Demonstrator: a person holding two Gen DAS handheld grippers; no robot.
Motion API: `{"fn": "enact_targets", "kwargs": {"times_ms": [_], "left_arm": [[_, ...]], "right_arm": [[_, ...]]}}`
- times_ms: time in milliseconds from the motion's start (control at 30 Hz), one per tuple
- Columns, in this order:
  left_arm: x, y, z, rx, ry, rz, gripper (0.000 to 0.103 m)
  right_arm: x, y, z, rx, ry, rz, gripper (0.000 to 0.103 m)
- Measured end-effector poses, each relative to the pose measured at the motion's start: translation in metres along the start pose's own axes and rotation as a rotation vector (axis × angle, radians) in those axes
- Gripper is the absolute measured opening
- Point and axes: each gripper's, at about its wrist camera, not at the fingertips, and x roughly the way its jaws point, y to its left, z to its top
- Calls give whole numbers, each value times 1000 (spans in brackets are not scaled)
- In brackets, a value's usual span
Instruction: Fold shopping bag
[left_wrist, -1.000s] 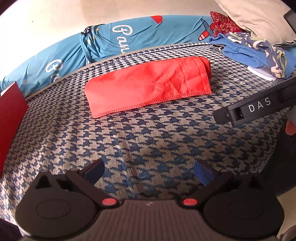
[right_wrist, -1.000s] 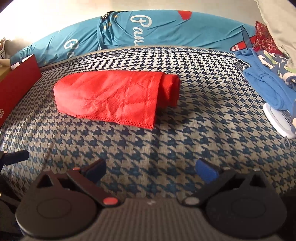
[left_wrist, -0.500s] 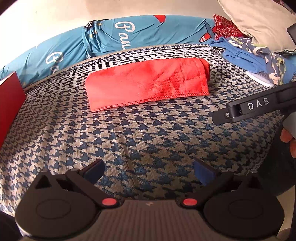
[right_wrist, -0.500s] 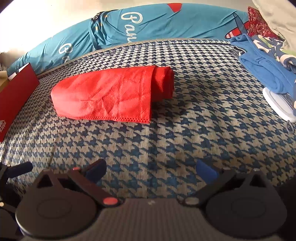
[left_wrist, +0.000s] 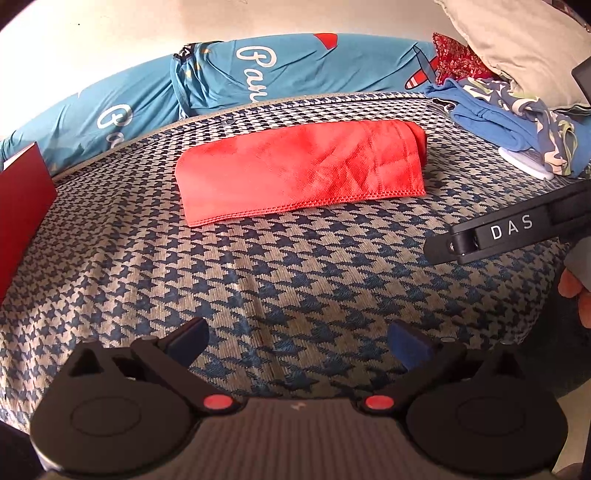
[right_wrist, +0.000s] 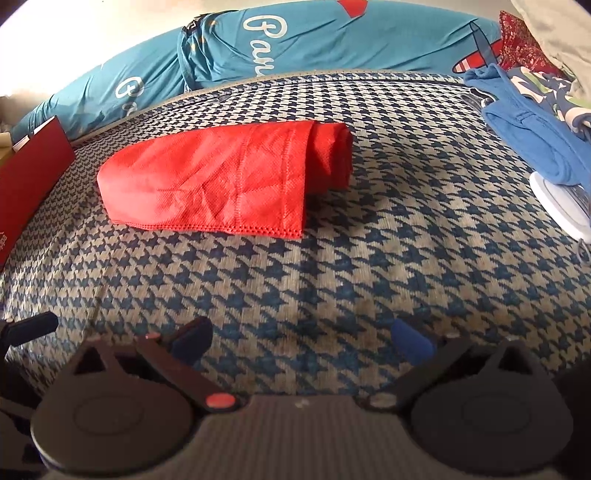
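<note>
the red shopping bag (left_wrist: 301, 168) lies folded flat on the far part of the houndstooth bedcover (left_wrist: 295, 266); left gripper (left_wrist: 301, 341) and right gripper (right_wrist: 301, 338) hover near, fingers spread apart, empty.

Your bag (left_wrist: 303, 170) (right_wrist: 221, 181) is red non-woven fabric, lying flat and already folded into a long strip on the far half of the bed. It runs left to right, with a stitched hem along its near edge. At the right end the top layer stops at a seamed edge, and a rolled or bunched part pokes out beneath it, possibly the handles. You'll see light creases across the top.
</note>
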Motion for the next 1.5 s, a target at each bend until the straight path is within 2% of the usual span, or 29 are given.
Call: {"fn": "enact_targets", "kwargs": {"times_ms": [233, 400, 533, 633, 733, 800, 933, 1133, 1433, 1500], "left_arm": [[-3, 1, 1, -19, -9, 0, 103], [-4, 0, 4, -19, -18, -2, 103], [-3, 1, 12, 31, -32, 18, 103], [-3, 4, 15, 40, -38, 17, 103], [-2, 7, 16, 36, -37, 6, 103], [-2, 7, 16, 38, -41, 7, 103], [-1, 10, 15, 19, -31, 10, 103], [-1, 13, 19, 13, -35, 9, 103], [2, 16, 41, 48, -53, -30, 103], [3, 17, 44, 57, -56, -41, 103]], "right_arm": [[-4, 4, -2, -30, -43, 21, 103], [-7, 17, -3, -132, -70, 2, 103], [-8, 25, -4, -180, -84, -96, 103], [-4, 23, -3, -166, -54, -64, 103], [-4, 7, -1, -49, -44, 44, 103], [-4, 3, 0, -19, -52, 53, 103], [-5, 6, 0, -67, -51, 71, 103], [-11, 21, 6, -213, -53, 100, 103], [-18, 16, 34, -291, -54, 115, 103], [-22, 12, 46, -320, -79, 108, 103]]}}
